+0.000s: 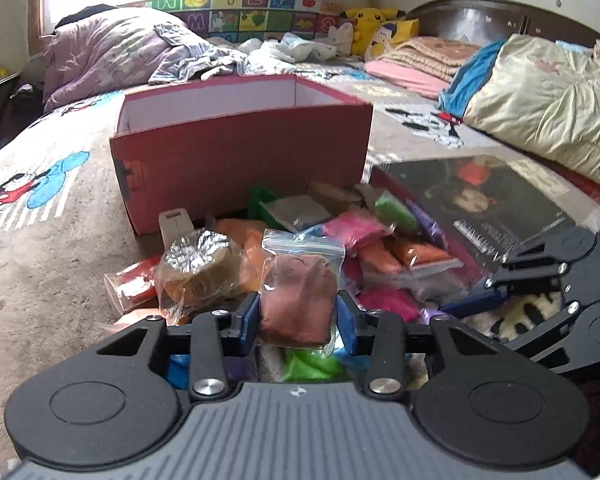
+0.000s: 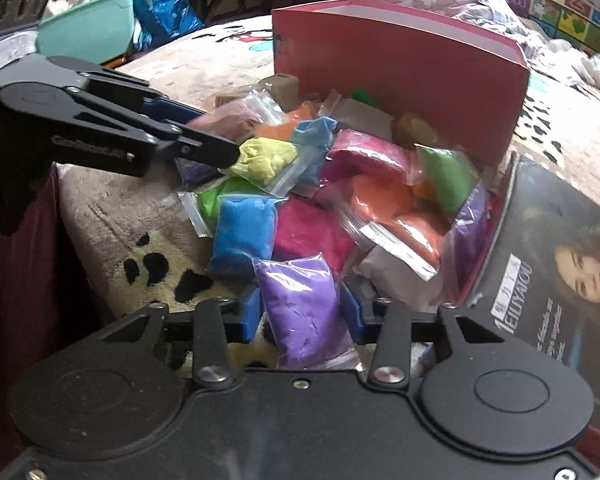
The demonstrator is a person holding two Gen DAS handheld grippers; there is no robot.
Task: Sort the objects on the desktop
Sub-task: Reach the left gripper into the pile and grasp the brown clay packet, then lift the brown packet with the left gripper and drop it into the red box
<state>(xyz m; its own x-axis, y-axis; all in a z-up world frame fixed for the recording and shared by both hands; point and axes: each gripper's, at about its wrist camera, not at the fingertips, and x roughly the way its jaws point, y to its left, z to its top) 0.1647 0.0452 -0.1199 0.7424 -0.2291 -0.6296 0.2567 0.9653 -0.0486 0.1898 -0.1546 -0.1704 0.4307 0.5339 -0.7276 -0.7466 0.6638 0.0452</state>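
A heap of clay-filled zip bags (image 1: 364, 248) in many colours lies on the bed in front of an open red box (image 1: 240, 160). My left gripper (image 1: 298, 320) is shut on a brown clay bag (image 1: 300, 300) and holds it above the heap. My right gripper (image 2: 304, 316) is shut on a purple clay bag (image 2: 304, 312) at the heap's near edge. The heap (image 2: 340, 192) and the red box (image 2: 404, 80) also show in the right wrist view. The left gripper (image 2: 220, 148) shows there too, at the heap's left side.
A dark box lid with a woman's picture (image 2: 560, 280) lies right of the heap and also shows in the left wrist view (image 1: 480, 200). A foil-topped roll in a bag (image 1: 200, 268) lies left of the heap. Quilts, pillows and plush toys (image 1: 372, 24) lie behind.
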